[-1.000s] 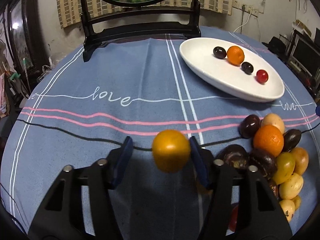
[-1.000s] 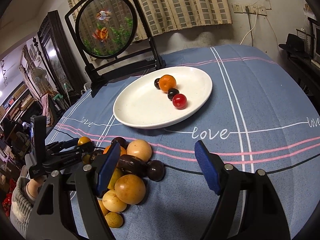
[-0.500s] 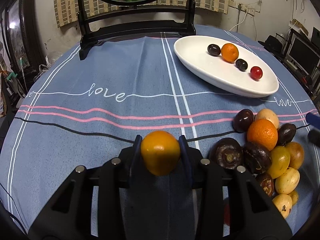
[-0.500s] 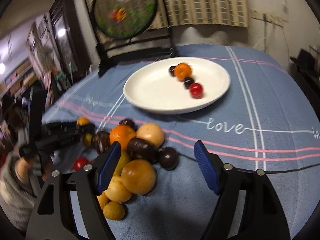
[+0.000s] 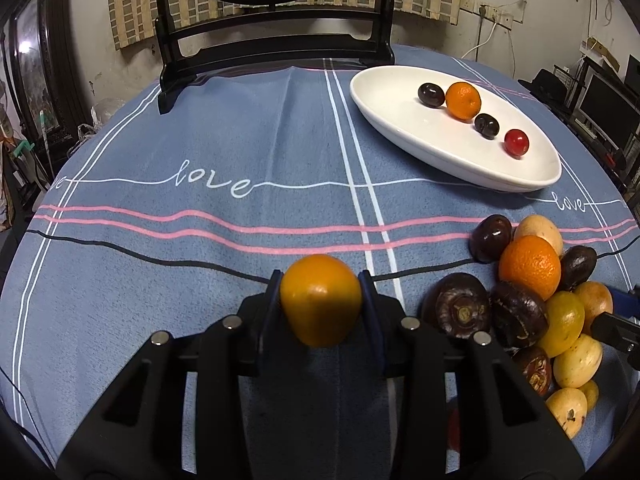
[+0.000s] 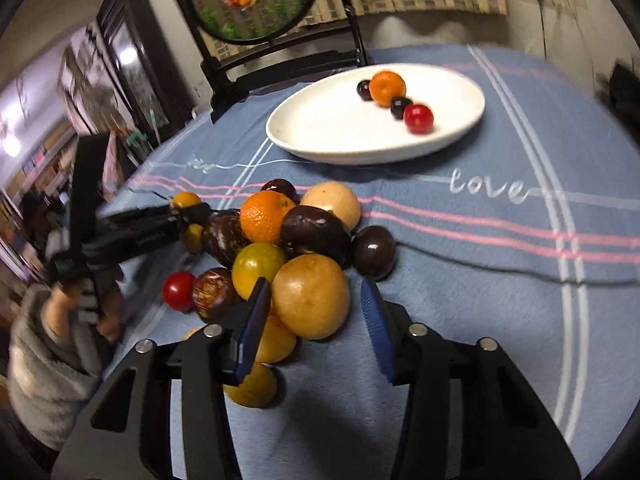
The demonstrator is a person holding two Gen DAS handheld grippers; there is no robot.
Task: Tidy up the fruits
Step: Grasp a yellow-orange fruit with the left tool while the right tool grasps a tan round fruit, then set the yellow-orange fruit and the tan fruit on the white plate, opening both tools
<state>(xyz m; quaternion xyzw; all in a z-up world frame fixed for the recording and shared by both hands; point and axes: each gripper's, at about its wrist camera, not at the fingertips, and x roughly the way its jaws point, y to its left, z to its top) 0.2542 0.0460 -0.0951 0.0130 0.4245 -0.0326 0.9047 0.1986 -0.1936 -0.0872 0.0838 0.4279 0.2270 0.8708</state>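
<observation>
My left gripper (image 5: 320,300) is shut on a yellow-orange fruit (image 5: 320,298) and holds it above the blue tablecloth, left of the fruit pile (image 5: 532,304). It also shows in the right wrist view (image 6: 186,208). My right gripper (image 6: 316,312) is partly closed around a large tan fruit (image 6: 311,296) at the near edge of the pile (image 6: 288,236); a gap shows on the right side. A white oval plate (image 5: 420,136) at the back right holds two dark fruits, an orange (image 5: 463,101) and a red fruit (image 5: 516,142). The plate shows in the right wrist view too (image 6: 320,136).
A black stand with a round fish picture (image 5: 272,36) stands at the table's far edge. A red fruit (image 6: 179,290) lies left of the pile. The person's hand and sleeve (image 6: 52,344) are at the left.
My left gripper closed on the yellow-orange fruit and holds it. My right gripper came down to the pile and narrowed around the tan fruit.
</observation>
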